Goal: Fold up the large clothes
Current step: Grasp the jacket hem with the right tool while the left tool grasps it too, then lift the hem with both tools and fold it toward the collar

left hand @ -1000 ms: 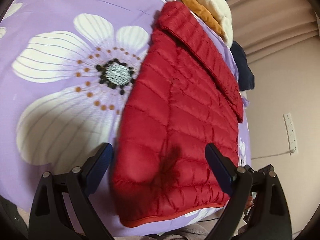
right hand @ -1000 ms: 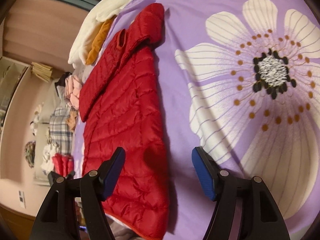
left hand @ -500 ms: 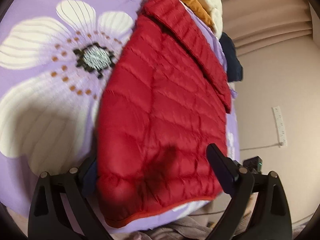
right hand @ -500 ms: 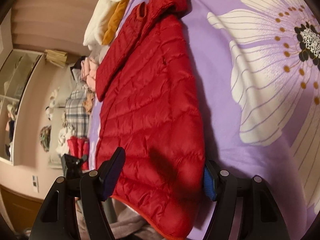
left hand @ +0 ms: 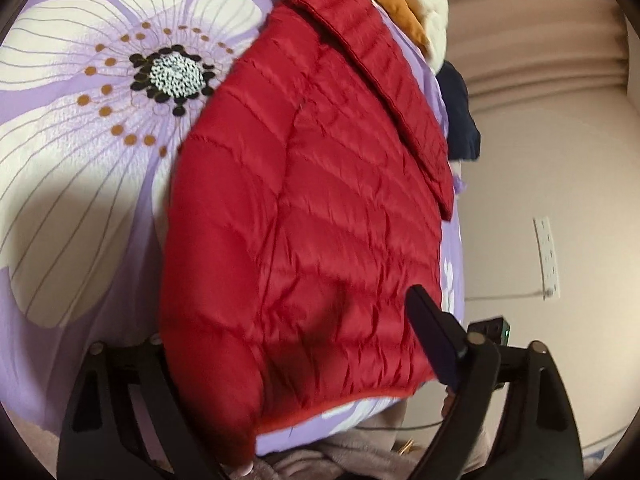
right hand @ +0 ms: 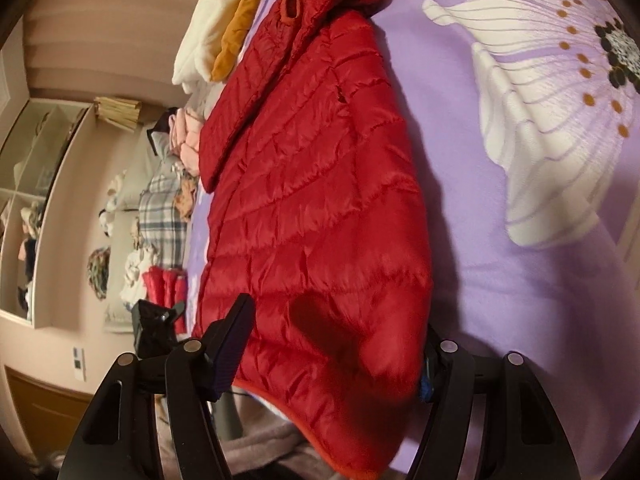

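Observation:
A red quilted puffer jacket (left hand: 312, 208) lies on a purple bedspread with a big white flower (left hand: 80, 152). It also shows in the right wrist view (right hand: 316, 200). My left gripper (left hand: 296, 344) is open, its jaws straddling the jacket's near hem; the left finger is hidden under the fabric, the right finger (left hand: 436, 336) lies over the jacket's right edge. My right gripper (right hand: 332, 340) is open and straddles the hem too; its left finger (right hand: 232, 340) is on top, its right finger mostly hidden behind the jacket's edge.
A cream and orange pile of clothes (left hand: 416, 4) and a dark navy garment (left hand: 460, 112) lie past the jacket's collar. A beige fleece (right hand: 264, 452) lies below the bed edge. A shelf and plaid clothes (right hand: 160, 216) stand by the wall. A power strip (left hand: 546, 256) hangs on the wall.
Both grippers have moved in over the jacket's near hem, from beside it to straddling it. The jacket now fills the space between each pair of open fingers.

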The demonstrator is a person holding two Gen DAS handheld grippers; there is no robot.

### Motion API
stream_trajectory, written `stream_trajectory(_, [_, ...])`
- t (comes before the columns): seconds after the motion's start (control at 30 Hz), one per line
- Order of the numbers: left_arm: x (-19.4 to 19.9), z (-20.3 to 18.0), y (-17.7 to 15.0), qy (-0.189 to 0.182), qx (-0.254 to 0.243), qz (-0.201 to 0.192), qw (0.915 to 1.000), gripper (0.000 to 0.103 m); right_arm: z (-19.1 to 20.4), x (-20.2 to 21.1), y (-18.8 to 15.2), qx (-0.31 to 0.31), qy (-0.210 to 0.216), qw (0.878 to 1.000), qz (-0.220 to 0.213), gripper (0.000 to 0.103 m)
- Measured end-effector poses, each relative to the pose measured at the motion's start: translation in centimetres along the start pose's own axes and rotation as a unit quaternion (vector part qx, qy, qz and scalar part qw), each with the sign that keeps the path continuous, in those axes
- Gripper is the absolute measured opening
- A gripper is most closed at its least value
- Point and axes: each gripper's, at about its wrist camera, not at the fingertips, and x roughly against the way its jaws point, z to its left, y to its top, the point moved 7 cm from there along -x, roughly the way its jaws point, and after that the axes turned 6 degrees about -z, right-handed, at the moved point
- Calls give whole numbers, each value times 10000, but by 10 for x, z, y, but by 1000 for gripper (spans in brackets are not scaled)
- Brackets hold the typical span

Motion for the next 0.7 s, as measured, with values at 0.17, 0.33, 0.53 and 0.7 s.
stream_trajectory(0.17, [-1, 0, 1, 182, -76, 10, 9998, 69, 5, -2, 1, 182, -87, 9998, -51, 68])
stream_trajectory(0.33, [3, 13, 2, 435, -4, 17, 9991, 41, 6, -1, -2, 316, -263, 9991, -118, 51])
stream_trajectory(0.53, [4, 13, 4, 876, -255, -55, 9958, 21, 12, 0, -2, 672, -557, 9959, -222, 25])
stream_trajectory(0.7, [15, -16, 7, 963, -950, -314, 9903, 13, 37, 9, 6, 1111, -415, 9914, -558, 19])
